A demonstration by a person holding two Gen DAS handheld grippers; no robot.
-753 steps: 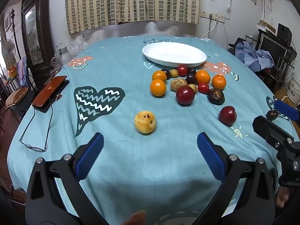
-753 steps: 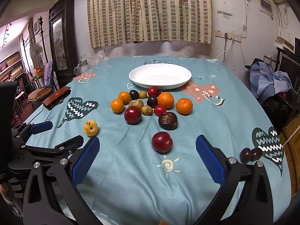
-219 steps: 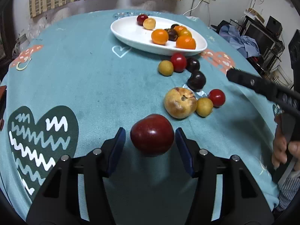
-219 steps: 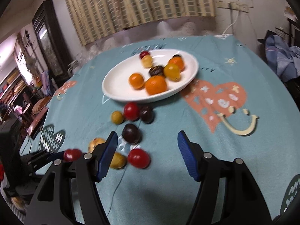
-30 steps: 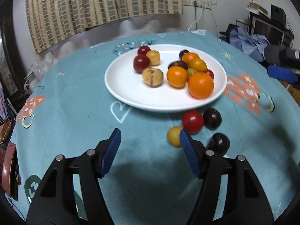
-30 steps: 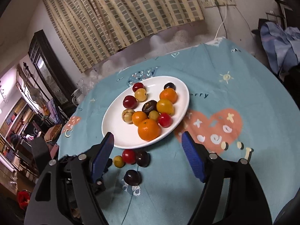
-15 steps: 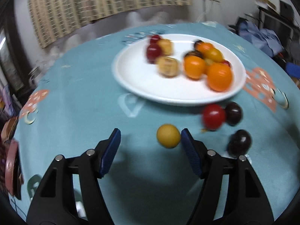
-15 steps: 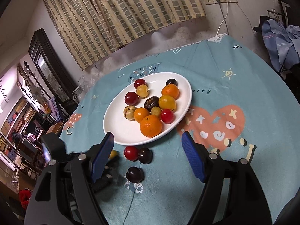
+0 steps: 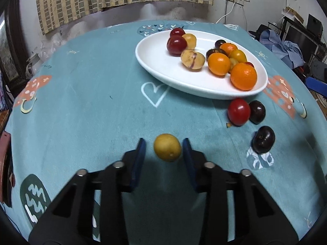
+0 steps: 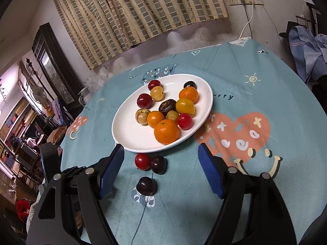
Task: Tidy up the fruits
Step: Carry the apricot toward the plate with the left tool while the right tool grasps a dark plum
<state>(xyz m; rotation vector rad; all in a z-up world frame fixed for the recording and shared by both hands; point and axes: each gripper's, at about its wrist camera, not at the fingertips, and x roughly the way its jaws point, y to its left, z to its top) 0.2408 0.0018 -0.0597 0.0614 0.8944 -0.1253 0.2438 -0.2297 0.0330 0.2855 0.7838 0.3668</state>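
**Left tongs closing on the yellow fruit beside the plate**

Left gripper (image 9: 163, 150): jaws have just been closing around the small round yellow fruit (image 9: 167, 150), which sits on the teal printed tablecloth (image 9: 92, 94) short of the white oval plate (image 9: 163, 69). The right pad looks to touch the fruit's side; a thin gap still shows on the left. Judged not yet clamped.

Right gripper (image 10: 161, 170): jaws spread wide, nothing between the pads, held above the cloth near the plate's front rim.

Step in hand, judged: secure the yellow fruit, then carry it to the plate. To do it well:
- centre the fruit between the pads before squeezing, or it may roll out forward;
- grip at its widest part, lightly, since the skin looks soft;
- lift clear of the plate's rim and set down on the bare left part of the plate, away from the pile of oranges and plums.

Still off the plate: a red round fruit (image 9: 238, 111) touching a dark plum (image 9: 257, 111), and a second dark plum (image 9: 263, 142) a little nearer.

View differences: the left wrist view alone shows the yellow fruit and the pad contact; in the right wrist view that fruit is hidden behind the right gripper's own finger. The right view shows the whole plate from above, including the brown wrinkled fruit (image 10: 167, 105) in the middle.
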